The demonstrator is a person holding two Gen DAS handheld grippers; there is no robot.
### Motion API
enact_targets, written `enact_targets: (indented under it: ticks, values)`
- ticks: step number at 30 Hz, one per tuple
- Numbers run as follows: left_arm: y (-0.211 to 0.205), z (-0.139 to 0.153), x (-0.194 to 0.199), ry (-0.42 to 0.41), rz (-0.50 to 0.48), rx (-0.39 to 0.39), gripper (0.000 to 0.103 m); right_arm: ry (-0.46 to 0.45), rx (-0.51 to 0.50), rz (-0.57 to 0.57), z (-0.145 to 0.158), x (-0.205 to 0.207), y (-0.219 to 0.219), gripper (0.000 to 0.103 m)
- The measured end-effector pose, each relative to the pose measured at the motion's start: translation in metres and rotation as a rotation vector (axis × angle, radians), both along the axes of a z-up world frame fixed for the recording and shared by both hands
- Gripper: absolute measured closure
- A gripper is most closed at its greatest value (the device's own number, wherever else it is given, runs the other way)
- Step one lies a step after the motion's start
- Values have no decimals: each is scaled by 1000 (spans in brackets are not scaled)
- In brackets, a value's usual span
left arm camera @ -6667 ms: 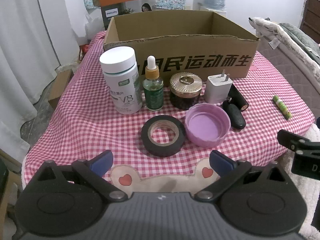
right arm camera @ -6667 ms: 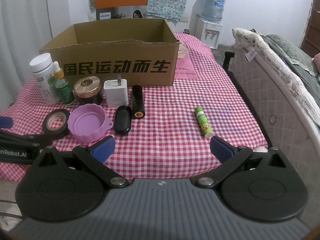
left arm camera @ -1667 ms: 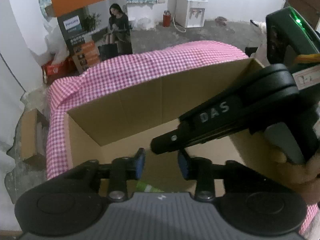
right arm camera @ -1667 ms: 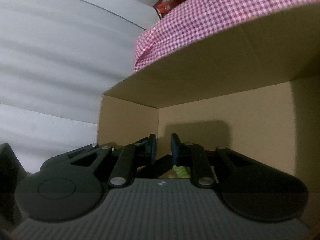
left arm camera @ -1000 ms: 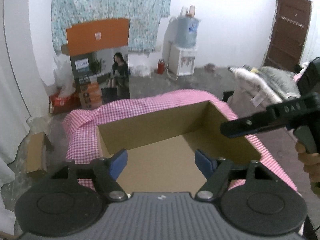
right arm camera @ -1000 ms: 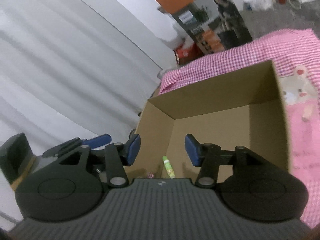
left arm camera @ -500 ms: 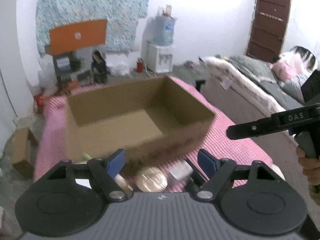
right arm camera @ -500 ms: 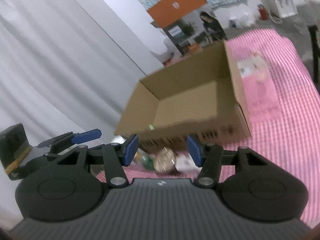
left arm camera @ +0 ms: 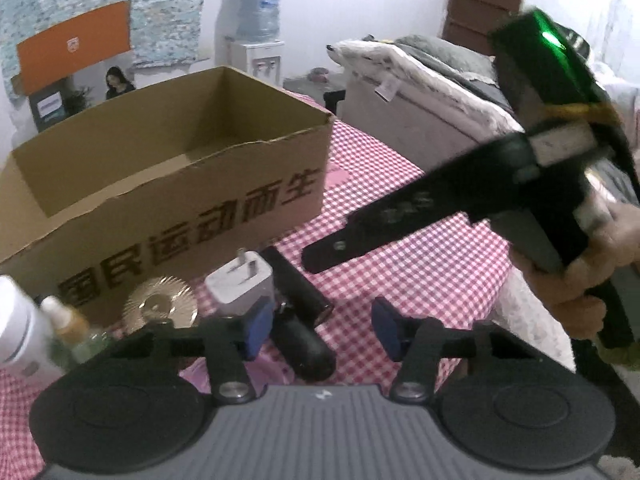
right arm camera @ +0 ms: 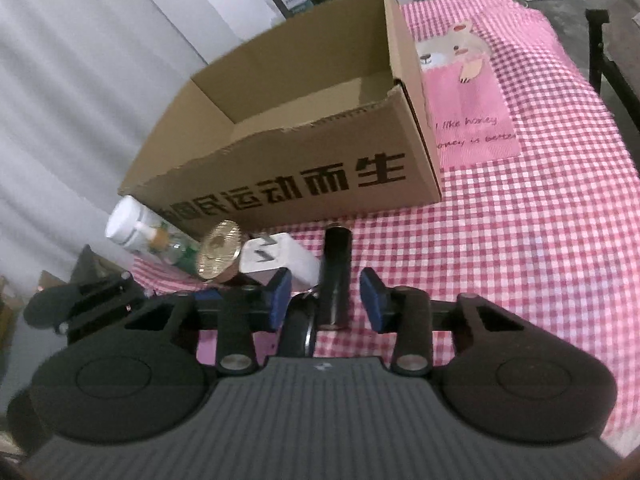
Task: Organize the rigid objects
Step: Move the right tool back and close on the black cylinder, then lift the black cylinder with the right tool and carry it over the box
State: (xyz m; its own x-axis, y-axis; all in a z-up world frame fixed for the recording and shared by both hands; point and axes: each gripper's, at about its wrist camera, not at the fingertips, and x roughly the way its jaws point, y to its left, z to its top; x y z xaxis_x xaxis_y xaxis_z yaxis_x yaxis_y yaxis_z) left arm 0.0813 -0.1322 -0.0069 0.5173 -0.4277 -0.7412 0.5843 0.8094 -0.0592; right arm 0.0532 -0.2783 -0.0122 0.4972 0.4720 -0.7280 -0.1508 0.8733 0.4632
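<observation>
Hand-held gripper (right arm camera: 324, 300) above pink checked tablecloth (right arm camera: 520, 240); bed (left arm camera: 432, 92) beside table.

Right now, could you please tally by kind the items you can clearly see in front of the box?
Bottles: 2, white bottle and dropper
Jar: 1
Charger: 1
Black cylinders: 2, far cylinder and near cylinder
Total: 6

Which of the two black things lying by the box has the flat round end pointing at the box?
The straight black cylinder, nearest the bare checked cloth. The other black thing, beside it toward the white plug, is fatter with a rounded end.
</observation>
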Motion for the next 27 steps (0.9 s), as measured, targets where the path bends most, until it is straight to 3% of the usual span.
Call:
enact_targets:
  ticks: [4,10,19,27]
  values:
    - [-10,-10,4,10,-31,14,59,38,-14,23,-11,18,3,78]
    - [-11,-18,10,34,-36,8,63,79,-19,61,-21,33,13,84]
    - [-11,-22,16,68,-30,6,63,110,-14,85,-28,41,21,84]
    - [-20,-29,24,117,-45,4,62,144,21,33,-30,30,1,84]
